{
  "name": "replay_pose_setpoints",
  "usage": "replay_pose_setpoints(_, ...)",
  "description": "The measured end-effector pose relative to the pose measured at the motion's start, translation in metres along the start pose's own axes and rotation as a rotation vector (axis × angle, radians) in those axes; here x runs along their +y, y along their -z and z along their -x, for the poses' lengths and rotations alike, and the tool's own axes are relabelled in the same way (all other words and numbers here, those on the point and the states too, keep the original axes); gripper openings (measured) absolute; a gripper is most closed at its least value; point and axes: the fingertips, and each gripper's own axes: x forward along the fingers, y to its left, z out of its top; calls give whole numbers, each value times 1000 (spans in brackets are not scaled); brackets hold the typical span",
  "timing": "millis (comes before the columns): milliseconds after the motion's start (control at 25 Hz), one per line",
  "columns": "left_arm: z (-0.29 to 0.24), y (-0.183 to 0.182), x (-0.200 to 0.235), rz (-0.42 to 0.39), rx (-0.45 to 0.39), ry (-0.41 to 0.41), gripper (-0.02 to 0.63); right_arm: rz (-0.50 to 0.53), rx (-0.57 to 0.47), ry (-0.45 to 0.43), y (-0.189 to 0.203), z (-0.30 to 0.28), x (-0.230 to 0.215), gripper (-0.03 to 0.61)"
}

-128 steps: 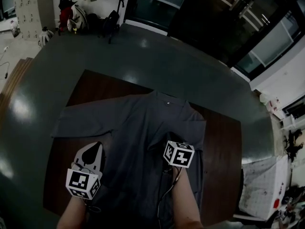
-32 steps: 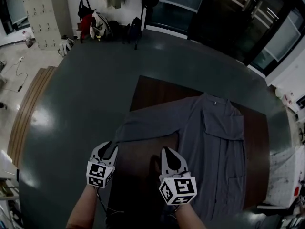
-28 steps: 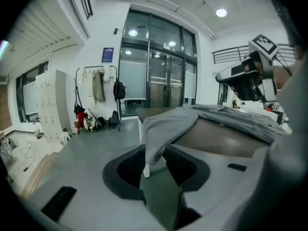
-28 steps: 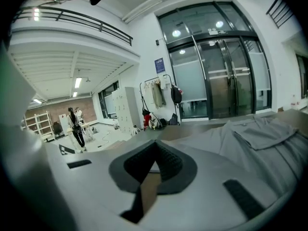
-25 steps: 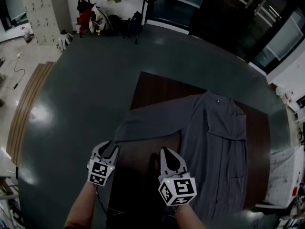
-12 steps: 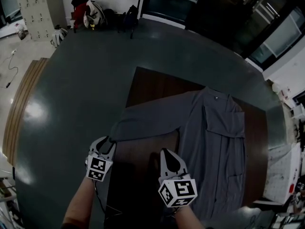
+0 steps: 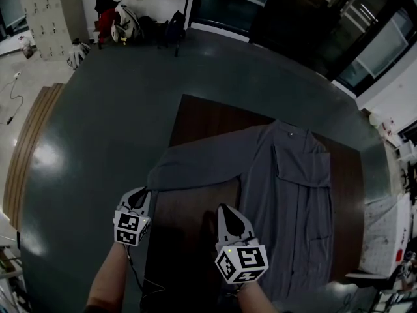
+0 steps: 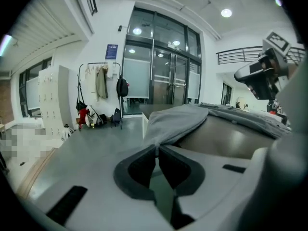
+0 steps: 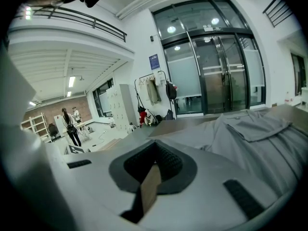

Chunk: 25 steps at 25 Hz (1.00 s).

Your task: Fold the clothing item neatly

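Note:
A grey shirt [image 7: 293,188] lies on the brown table [image 7: 195,116], its body folded lengthwise at the right. One long sleeve [image 7: 195,168] stretches left to the table's corner. My left gripper [image 7: 140,193] is at the sleeve's end. In the left gripper view its jaws [image 8: 157,148] have just been closing and now pinch the tip of the sleeve [image 8: 178,121]. My right gripper [image 7: 225,207] hovers over bare table just left of the shirt's lower edge. Its jaws [image 9: 155,144] are shut with nothing between them, and the shirt [image 9: 250,134] lies ahead to the right.
Dark grey floor [image 7: 98,109] surrounds the table. Bags and a coat rack [image 7: 124,25] stand at the far wall, glass doors [image 7: 293,12] behind. A wooden step [image 7: 26,149] is at the left and white clutter [image 7: 384,233] beyond the table's right side.
The left gripper's jaws, open at the sleeve's end half a second ago, now grip it. Five seconds ago the shirt lay spread flat; now its body is folded lengthwise. The right gripper has stayed put.

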Motion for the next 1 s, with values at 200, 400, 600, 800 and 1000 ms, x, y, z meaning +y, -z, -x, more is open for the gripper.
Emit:
replay_pose_setpoints(200,23,-43,-2,-42,-85,-38,31,-3,-34,12,-7,13,1,-12)
replay_pose_setpoints(400,41,-106,-27,-47,-205,-27,29,13,-93,26,-28,32,-14,-12)
replay_pose_setpoints(600,44,-152,-67,-45,-286,-27,30,-1,-136,28,-41,56,-48,-11)
replay_pose_setpoints(800,42,-175,-100,-47,-299,-75,30,-24,-136,0,-42,85,-85,-11)
replay_pose_setpoints(1000,39,-201,-159,-56,-323,-108,30,-12,-153,-18,-46,119,-139,-11)
